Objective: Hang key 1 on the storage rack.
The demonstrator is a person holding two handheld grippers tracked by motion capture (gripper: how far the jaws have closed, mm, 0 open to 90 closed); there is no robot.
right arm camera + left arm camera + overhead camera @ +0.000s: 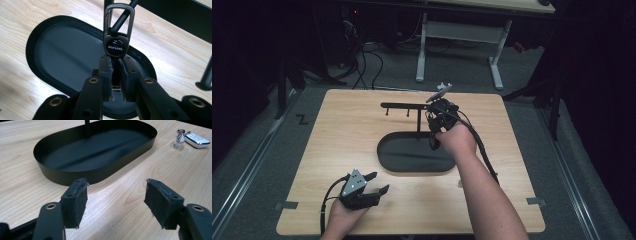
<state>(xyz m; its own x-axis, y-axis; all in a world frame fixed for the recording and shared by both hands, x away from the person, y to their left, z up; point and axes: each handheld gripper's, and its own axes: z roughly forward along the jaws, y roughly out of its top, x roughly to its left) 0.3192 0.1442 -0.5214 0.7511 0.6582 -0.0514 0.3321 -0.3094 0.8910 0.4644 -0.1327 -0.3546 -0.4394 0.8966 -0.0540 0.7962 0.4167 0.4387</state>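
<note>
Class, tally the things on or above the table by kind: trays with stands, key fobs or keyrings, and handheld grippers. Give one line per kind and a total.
Black tray with stand: 1
Key fobs: 2, a silver fob lying on the table and a HAVAL keyring clamped in the right gripper
Grippers: 2, that one and the open left gripper
Total: 5

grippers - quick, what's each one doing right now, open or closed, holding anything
Left gripper: open, empty, low over the table near the black oval tray.
Right gripper: closed on a Haval keychain, carabiner up, over the tray by the stand's peg.
</note>
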